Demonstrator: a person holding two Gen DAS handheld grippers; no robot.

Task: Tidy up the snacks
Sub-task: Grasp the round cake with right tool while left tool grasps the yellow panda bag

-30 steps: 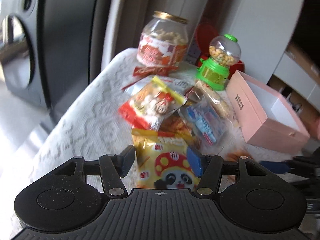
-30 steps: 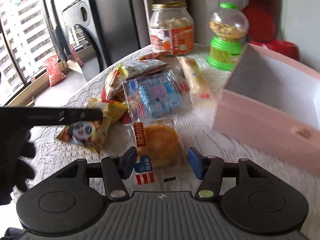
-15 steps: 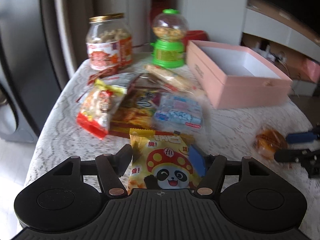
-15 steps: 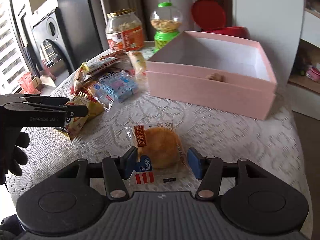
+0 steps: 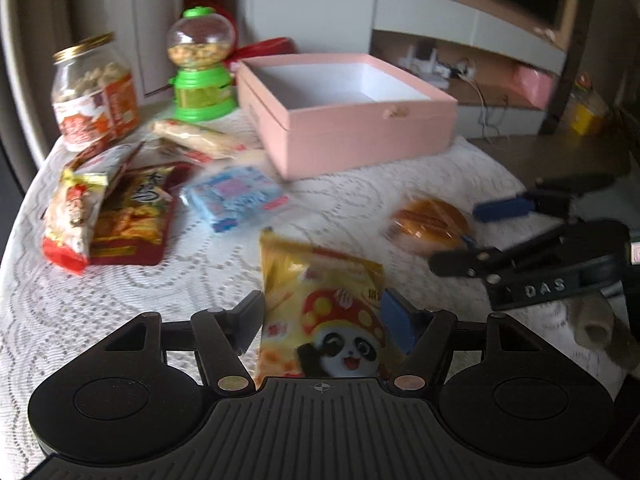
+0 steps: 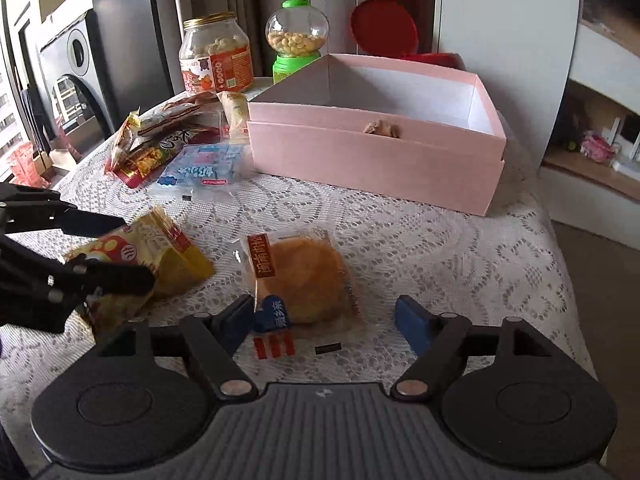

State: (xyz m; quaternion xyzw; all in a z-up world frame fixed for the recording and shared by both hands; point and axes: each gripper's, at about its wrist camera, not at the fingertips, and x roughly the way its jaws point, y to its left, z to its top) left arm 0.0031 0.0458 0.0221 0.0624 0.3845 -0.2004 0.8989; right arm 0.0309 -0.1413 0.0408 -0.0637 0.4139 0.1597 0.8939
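Panda packet (image 5: 320, 304) lengthwise between left hand-held gripper (image 5: 324, 320), just widened | right hand-held gripper (image 6: 324, 320) wide, just widened around bun (image 6: 304, 276)

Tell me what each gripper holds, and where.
Nothing is held. Both sets of jaws have just been opening: the panda bag lies on the tablecloth inside the left gripper, the wrapped pastry inside the right gripper.
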